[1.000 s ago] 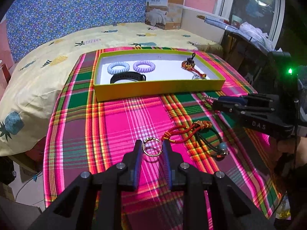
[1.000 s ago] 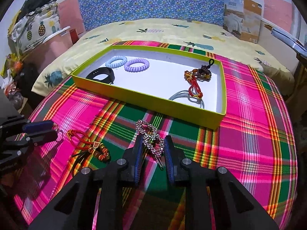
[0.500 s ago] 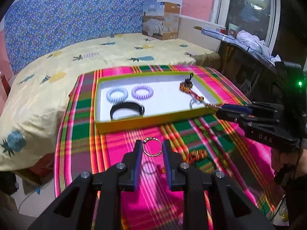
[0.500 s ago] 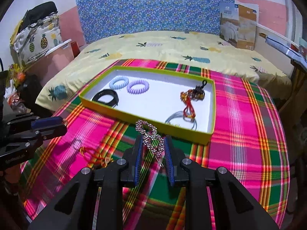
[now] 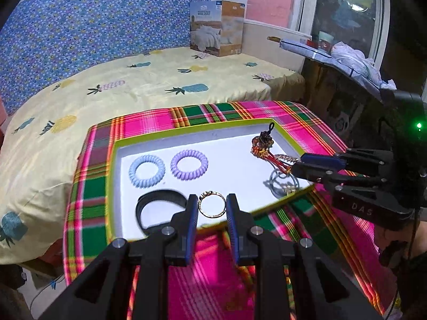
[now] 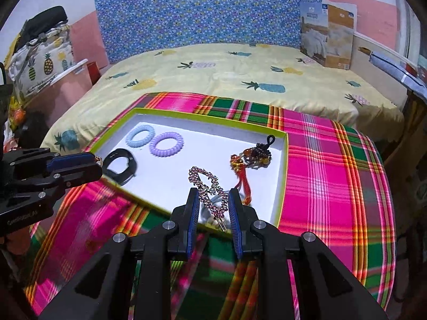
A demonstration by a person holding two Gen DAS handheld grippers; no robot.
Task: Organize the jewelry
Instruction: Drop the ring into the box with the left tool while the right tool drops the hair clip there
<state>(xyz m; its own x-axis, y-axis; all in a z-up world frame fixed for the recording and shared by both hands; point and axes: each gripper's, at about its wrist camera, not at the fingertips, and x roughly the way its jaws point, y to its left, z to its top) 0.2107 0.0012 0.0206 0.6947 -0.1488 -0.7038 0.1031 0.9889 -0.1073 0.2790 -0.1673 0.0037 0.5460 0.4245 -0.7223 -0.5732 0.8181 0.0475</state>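
My left gripper (image 5: 212, 208) is shut on a gold ring (image 5: 212, 204) and holds it in the air over the near wall of the yellow-green tray (image 5: 112, 186). My right gripper (image 6: 212, 202) is shut on a rhinestone hair clip (image 6: 206, 186), held above the tray's near right part (image 6: 283, 181). In the white tray lie a blue coil hair tie (image 5: 146, 170), a purple coil hair tie (image 5: 189, 164), a black band (image 5: 157, 205), a red-and-gold beaded charm (image 5: 264, 146) and a grey hair tie (image 5: 283, 184).
The tray sits on a pink-and-green plaid cloth (image 6: 325, 176) over a bed with a yellow pineapple cover (image 6: 240, 72). A boxed quilt (image 5: 216, 26) stands at the bed's far edge. A cluttered shelf (image 5: 347, 58) is at the right.
Both grippers have risen and moved forward from the plaid cloth to over the tray, each still holding its piece. The red cord bracelet left on the cloth is out of view.
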